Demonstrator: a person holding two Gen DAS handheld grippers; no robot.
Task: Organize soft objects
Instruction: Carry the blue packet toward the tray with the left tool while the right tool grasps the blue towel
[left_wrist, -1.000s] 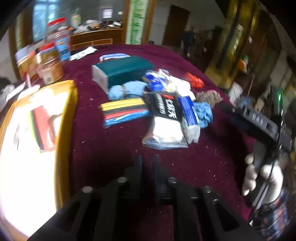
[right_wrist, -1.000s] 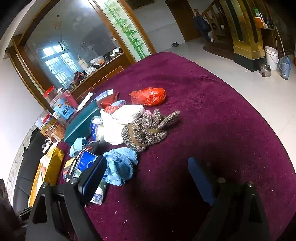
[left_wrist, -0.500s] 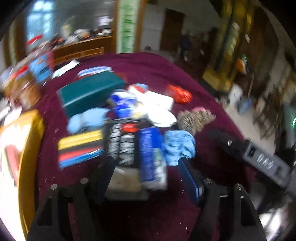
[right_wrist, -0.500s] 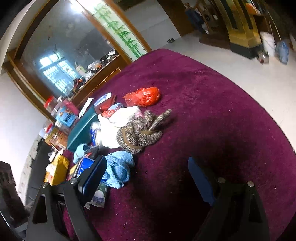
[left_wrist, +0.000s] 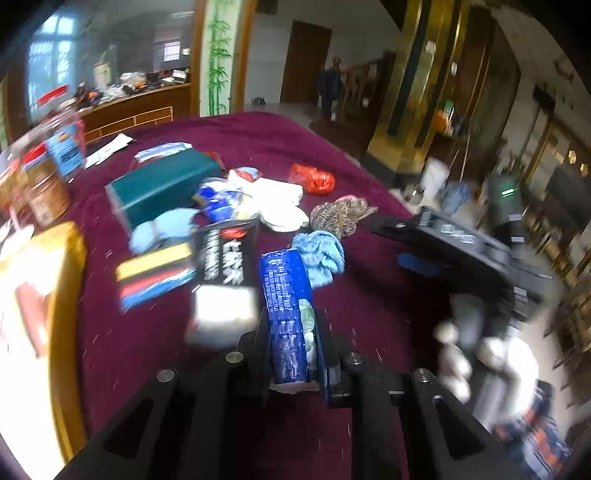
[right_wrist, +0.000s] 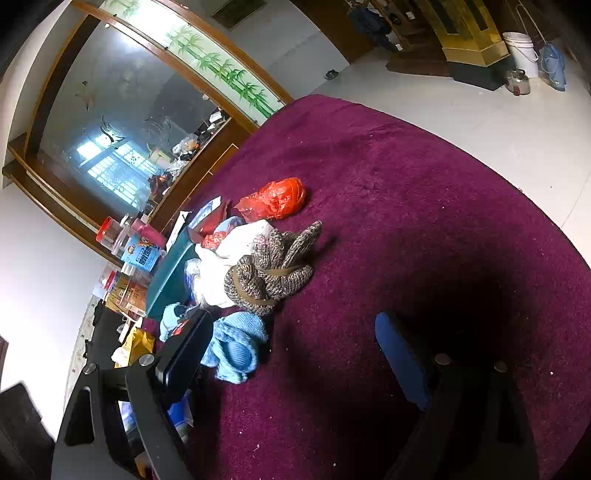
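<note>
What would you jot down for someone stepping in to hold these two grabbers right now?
Left gripper: its jaws have just been closing and now pinch the near end of the blue packet, which points away toward the pile.
Right gripper: jaws wide open, nothing between them, over the purple tablecloth beside the pile.
Pile: light blue cloth, knitted brown bundle, white cloths and red bag lie loosely heaped together. A green box sits behind them.
Done: the blue packet is gripped, not yet put anywhere.
Left: place the packet, then sort the rest of the pile.
</note>
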